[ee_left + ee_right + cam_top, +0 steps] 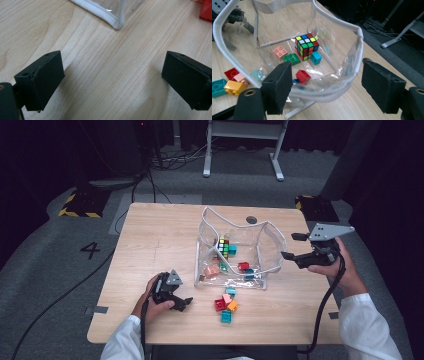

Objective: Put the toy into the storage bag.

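Bricks (226,305) lie loose on the wooden table (150,235) nearest the person, at about six o'clock from the table's centre: a red one, a pink one, an orange one and two teal ones, bunched close together just outside the clear bag (240,251). To their nine o'clock the left gripper (186,303) rests low over the tabletop in the person's left hand, its jaws spread wide with bare wood between them; in the left gripper view a white-piped corner of the bag (117,23) sits at twelve o'clock beyond the jaws, apart from them, and a red brick (206,10) shows at the two o'clock edge. The bag stands open in the middle of the table, a soft transparent pouch with white piping along its rim. Inside it, from the near side outward, are a red brick (303,75), a green brick (291,58), a pink brick (280,52), a blue brick (315,58) and a colour cube (306,46), the blue brick just beside the cube. At three o'clock from the bag, the right gripper (294,246) hangs above the table's right edge in the person's right hand, pointing toward the bag. Its jaws gape wide and hold nothing; in the right gripper view the bag's piped rim (359,45) curves across between them, clear of both pads. Beyond the table, at twelve o'clock, lie grey floor, cables and the white legs of a stand (242,130).
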{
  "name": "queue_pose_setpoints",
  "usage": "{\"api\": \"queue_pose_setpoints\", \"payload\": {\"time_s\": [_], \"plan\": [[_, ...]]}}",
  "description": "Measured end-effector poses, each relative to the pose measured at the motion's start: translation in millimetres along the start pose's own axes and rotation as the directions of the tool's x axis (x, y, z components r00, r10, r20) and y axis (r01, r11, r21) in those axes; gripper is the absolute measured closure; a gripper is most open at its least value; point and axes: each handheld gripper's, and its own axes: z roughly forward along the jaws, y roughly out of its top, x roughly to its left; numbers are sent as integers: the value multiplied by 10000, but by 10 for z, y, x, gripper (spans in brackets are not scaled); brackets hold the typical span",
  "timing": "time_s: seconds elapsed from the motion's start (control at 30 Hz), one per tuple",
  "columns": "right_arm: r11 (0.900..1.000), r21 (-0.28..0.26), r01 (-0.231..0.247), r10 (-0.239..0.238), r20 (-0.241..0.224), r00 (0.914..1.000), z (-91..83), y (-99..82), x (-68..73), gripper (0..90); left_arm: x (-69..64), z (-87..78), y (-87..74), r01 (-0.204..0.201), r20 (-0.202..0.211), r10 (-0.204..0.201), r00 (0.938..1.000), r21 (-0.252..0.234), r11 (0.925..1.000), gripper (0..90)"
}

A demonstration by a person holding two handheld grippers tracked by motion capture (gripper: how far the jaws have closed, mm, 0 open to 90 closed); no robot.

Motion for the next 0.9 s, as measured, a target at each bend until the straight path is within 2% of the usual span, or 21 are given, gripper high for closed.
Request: {"api": "queue_pose_setpoints", "payload": {"time_s": [0.13,0.2,0.3,0.37,0.7,0.77,0.8,0.83,0.9], "plan": [[9996,-289,-4,9,148,9999,-109,-133,29,251,5,13,3,-76,136,78,9999,-111,9999,42],[9992,-343,-182,188,173,9997,-157,-216,42,253,1,1,0,-12,4,12,10000,-7,10000,42],[9984,-490,-275,283,155,9995,-185,-347,73,256,10,7,4,-151,3,151,9999,-102,9998,42],[9980,-496,-388,389,14,9992,-181,-435,101,264,1,2,0,-15,27,16,10000,-18,10000,42],[9982,-98,-594,590,-415,9974,19,-913,360,288,-1,0,0,5,-6,-5,10000,-1,10000,42],[9968,-150,-789,776,-755,9941,73,-992,419,297,6,5,2,-87,16,87,10000,-66,9999,42],[9967,-115,-798,787,-744,9941,100,-1032,458,301,0,1,0,-13,13,13,10000,-5,10000,43],[9965,-109,-826,815,-745,9939,133,-1073,493,303,8,8,3,-109,48,110,9999,-93,9999,42],[9959,-19,-900,894,-966,9913,206,-1146,560,309,8,5,3,-132,2,132,9999,-77,9999,42]]}}
